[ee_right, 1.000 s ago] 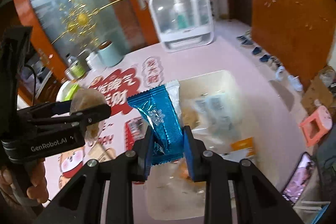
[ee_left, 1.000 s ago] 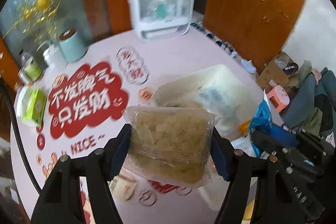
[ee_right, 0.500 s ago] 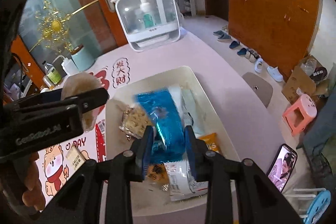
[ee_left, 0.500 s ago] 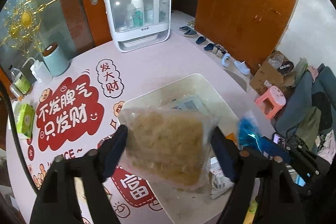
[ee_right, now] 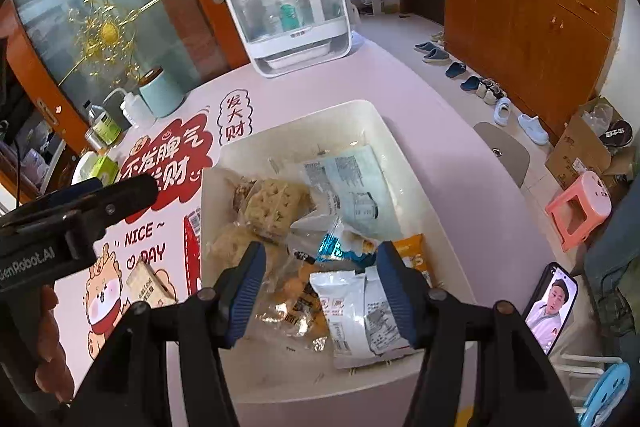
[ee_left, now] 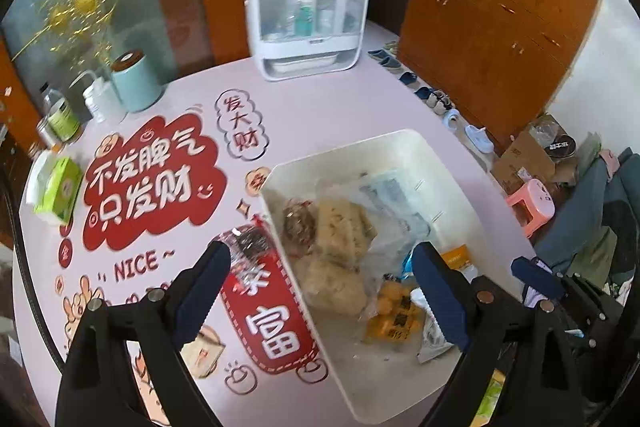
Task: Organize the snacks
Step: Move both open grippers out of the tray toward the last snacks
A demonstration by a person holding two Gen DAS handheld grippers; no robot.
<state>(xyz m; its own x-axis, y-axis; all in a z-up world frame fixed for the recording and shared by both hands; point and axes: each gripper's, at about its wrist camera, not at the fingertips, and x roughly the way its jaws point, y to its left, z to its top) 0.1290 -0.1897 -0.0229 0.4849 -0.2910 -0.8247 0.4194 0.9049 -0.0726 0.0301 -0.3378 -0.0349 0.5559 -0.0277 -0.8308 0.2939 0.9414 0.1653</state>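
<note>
Several snack packets already lie heaped in the white bin [ee_right: 404, 143], which sits straight ahead of and below both grippers on the pink table [ee_left: 320, 107]. Among them are pale crumbly cakes in clear wrap [ee_right: 272, 205], a blue packet [ee_right: 332, 247], an orange one [ee_right: 416, 247], a white sachet [ee_right: 344, 303] nearest the right gripper's tips, and a pale printed bag [ee_right: 352, 183] at the bin's far end.

The left gripper [ee_left: 320, 291] hangs over the bin's near left wall, its jaws opening wide with nothing pinched between them; the cakes lie below and beyond the tips. The right gripper [ee_right: 320, 291] hovers over the bin's near end, its jaws also opening and empty, the white sachet and blue packet under the gap.

Most of the sorting looks done, judging by the pile. What seems left is outside the bin: a clear-wrapped dark snack [ee_left: 250, 243] just left of the bin wall, beside the left gripper's left finger, and a small beige carton [ee_right: 150, 283] further left on the table's printed mat.

Beyond the bin stand a white lidded case [ee_left: 306, 15], a pale teal canister [ee_left: 134, 83], a green tissue box [ee_left: 60, 187] and small bottles, all well clear. A phone [ee_right: 550, 307] lies to the right gripper's right. The bin's wall stands between the left gripper and the stray snack.
</note>
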